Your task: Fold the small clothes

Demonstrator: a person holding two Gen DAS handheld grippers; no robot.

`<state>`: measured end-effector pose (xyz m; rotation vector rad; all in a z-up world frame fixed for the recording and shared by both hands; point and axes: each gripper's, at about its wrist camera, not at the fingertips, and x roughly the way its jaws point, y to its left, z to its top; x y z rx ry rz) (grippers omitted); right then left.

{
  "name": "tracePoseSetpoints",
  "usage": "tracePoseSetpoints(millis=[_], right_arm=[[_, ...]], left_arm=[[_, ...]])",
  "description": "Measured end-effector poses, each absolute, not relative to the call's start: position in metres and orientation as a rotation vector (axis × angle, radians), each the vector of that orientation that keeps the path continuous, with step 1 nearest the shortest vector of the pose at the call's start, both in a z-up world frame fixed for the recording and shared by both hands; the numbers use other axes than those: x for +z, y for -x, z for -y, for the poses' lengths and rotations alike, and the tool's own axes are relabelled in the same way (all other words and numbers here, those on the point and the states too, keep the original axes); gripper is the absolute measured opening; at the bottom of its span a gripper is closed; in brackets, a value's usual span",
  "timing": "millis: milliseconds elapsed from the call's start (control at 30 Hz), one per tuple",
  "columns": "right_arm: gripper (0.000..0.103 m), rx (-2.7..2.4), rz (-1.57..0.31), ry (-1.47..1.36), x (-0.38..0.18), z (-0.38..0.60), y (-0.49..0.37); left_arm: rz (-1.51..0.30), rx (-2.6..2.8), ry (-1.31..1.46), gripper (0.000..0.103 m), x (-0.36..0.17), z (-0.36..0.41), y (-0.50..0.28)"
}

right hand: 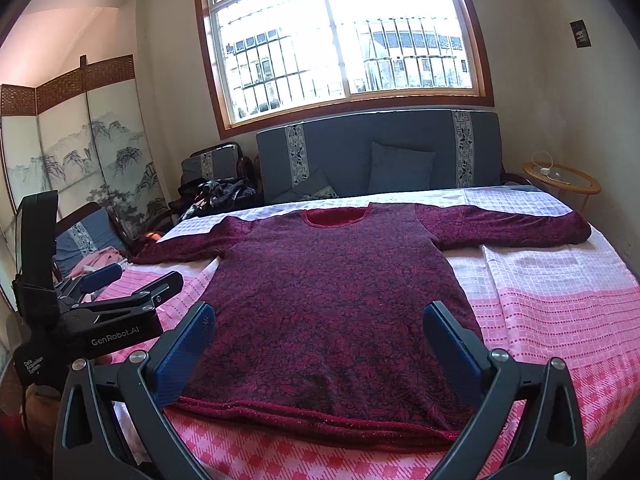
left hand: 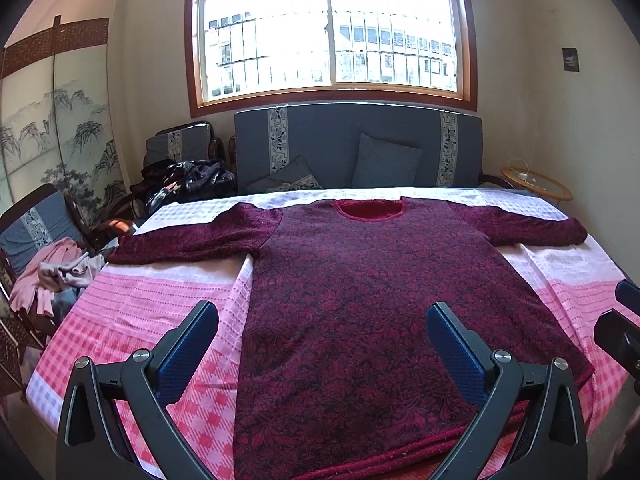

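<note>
A dark red patterned sweater [left hand: 372, 300] lies flat, face up, on a pink checked bed cover [left hand: 160, 292], both sleeves spread out to the sides, neckline at the far end. It also shows in the right wrist view [right hand: 332, 296]. My left gripper [left hand: 322, 316] is open and empty, hovering over the sweater's lower left part near the hem. My right gripper [right hand: 320, 320] is open and empty, above the hem in the middle. The left gripper's body [right hand: 100, 320] shows at the left of the right wrist view.
A blue sofa [left hand: 356, 148] with cushions stands behind the bed under a window. A chair with a pile of pink clothes [left hand: 52, 276] is at the left. Dark clothes [left hand: 188, 184] lie on another chair. A round side table [left hand: 536, 184] stands at the far right.
</note>
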<state>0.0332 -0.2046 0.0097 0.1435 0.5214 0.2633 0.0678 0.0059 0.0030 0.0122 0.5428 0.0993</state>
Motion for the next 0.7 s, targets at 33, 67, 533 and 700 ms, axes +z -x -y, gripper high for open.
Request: tracePoseSetpoints(millis=[33, 67, 533, 700], right_arm=[[0.103, 0.264, -0.523, -0.143, 0.010, 0.205, -0.036], [0.103, 0.264, -0.525, -0.141, 0.010, 0.204, -0.039], [0.103, 0.256, -0.579, -0.154, -0.005, 0.209, -0.084], [0.103, 0.226, -0.603, -0.166, -0.014, 0.226, -0.105]], left_arm=[[-0.545, 0.103, -0.013, 0.103, 0.003, -0.006, -0.070], [-0.548, 0.105, -0.014, 0.103, 0.002, -0.006, -0.073], [-0.602, 0.104, -0.031, 0.103, -0.015, 0.001, -0.114], [-0.624, 0.084, -0.003, 0.103, -0.028, -0.003, -0.135]])
